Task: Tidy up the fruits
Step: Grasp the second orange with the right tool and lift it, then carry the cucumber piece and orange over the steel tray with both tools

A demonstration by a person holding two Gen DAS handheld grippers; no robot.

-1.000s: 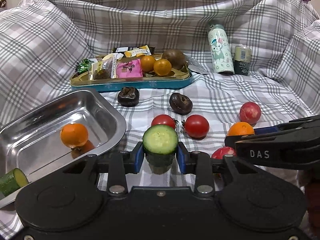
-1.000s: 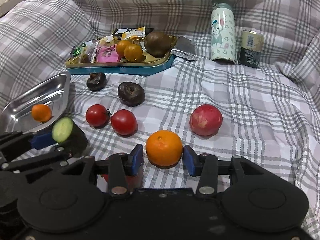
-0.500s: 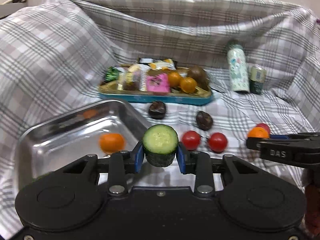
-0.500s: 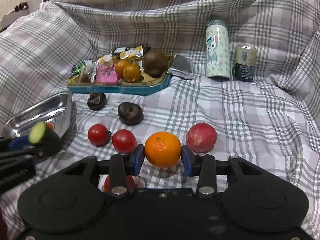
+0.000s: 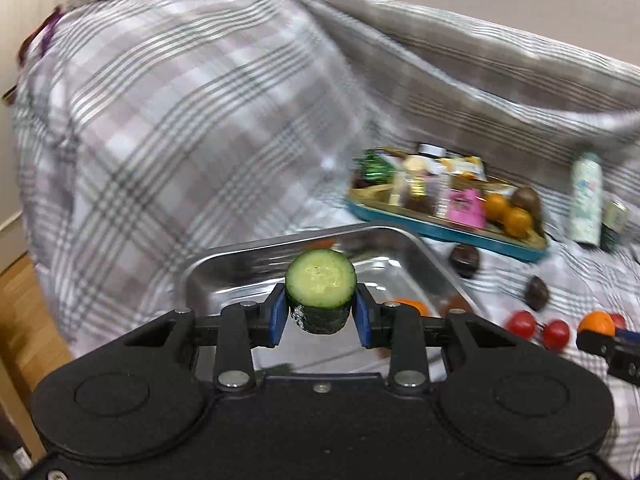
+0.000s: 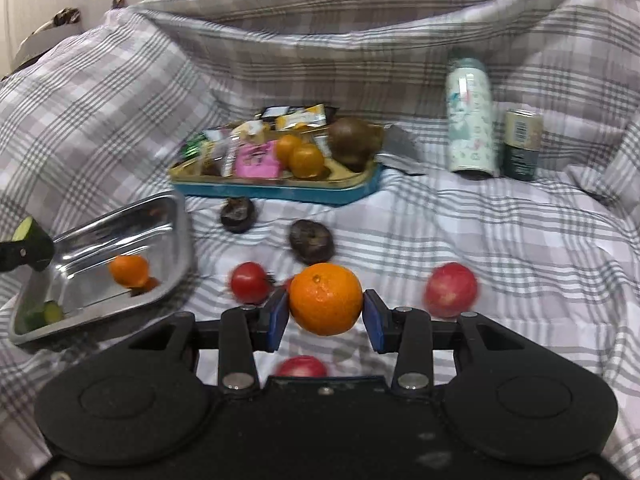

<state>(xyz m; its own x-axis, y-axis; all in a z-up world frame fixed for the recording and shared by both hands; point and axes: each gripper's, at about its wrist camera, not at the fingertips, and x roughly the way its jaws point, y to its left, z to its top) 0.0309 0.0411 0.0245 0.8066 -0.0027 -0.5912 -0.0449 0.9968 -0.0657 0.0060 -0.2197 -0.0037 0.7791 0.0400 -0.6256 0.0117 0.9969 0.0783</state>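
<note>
My left gripper [image 5: 321, 314] is shut on a thick cucumber piece [image 5: 321, 290], cut face up, above the near part of the steel tray [image 5: 224, 268]. The right wrist view shows that cucumber [image 6: 23, 229] at the far left, over the tray's left end. The tray [image 6: 181, 216] holds a small orange [image 6: 129, 270] and another cucumber piece [image 6: 51, 312]. My right gripper [image 6: 326, 316] is shut on a large orange [image 6: 326, 298], lifted off the checked cloth. The same orange [image 5: 596, 322] appears at the right edge of the left wrist view.
On the cloth lie two tomatoes [image 5: 538, 328], two dark wrinkled fruits [image 6: 312, 240], a red apple [image 6: 451, 289] and another red fruit [image 6: 302, 366] under my right gripper. A blue tin [image 6: 280, 194] of snacks and fruit, a bottle [image 6: 469, 120] and a can [image 6: 522, 144] stand behind.
My left gripper swung left and rose with the cucumber, from the cloth to above the steel tray. My right gripper closed on the large orange and lifted it slightly.
</note>
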